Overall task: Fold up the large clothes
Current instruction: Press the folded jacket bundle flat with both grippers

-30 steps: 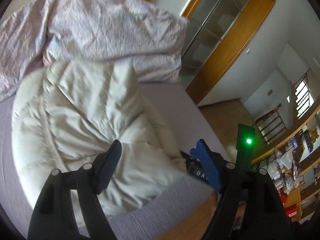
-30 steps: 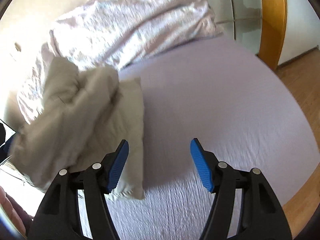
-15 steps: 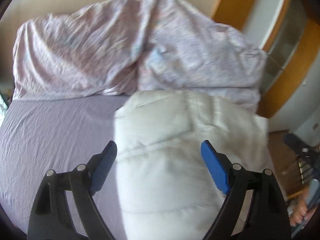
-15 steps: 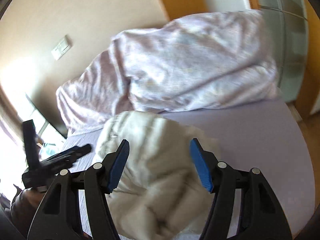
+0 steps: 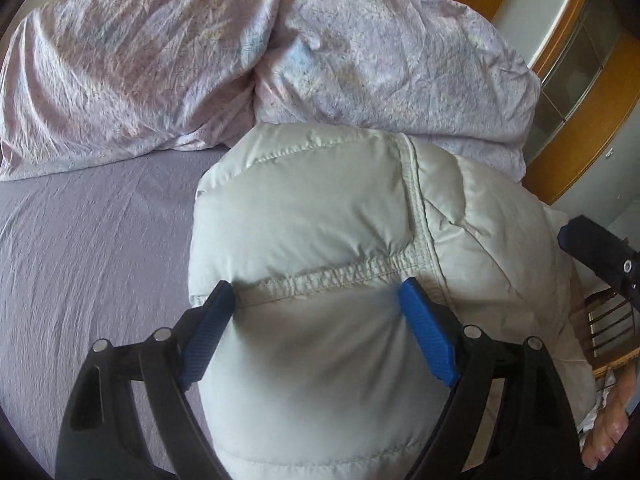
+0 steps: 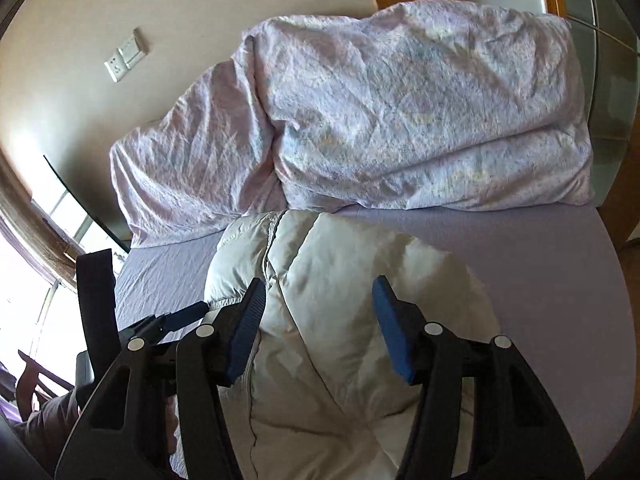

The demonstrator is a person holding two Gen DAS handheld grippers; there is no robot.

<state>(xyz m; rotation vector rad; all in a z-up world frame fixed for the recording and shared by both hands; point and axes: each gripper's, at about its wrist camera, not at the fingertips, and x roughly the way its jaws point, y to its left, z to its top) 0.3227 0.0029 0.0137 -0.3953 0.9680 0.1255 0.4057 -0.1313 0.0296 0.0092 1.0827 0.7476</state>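
A puffy cream-white quilted jacket (image 5: 320,208) lies bunched on the lilac bed sheet (image 5: 88,240); it also shows in the right wrist view (image 6: 340,264). My left gripper (image 5: 316,292) is open, its blue pads either side of a stitched seam of the jacket, just above the fabric. My right gripper (image 6: 318,286) is open over the jacket's near part, holding nothing. The right gripper's tip (image 5: 596,248) shows at the right edge of the left wrist view. The left gripper's finger (image 6: 184,316) shows at the left of the right wrist view.
A crumpled pink-lilac duvet (image 5: 240,48) is heaped along the head of the bed, touching the jacket's far end. A wooden wardrobe frame (image 5: 580,80) stands to the right. A wall switch (image 6: 126,58) is on the beige wall. A wooden chair (image 5: 608,332) stands beside the bed.
Both grippers have swung round toward the head of the bed and come down close over the jacket. Both have stayed open.
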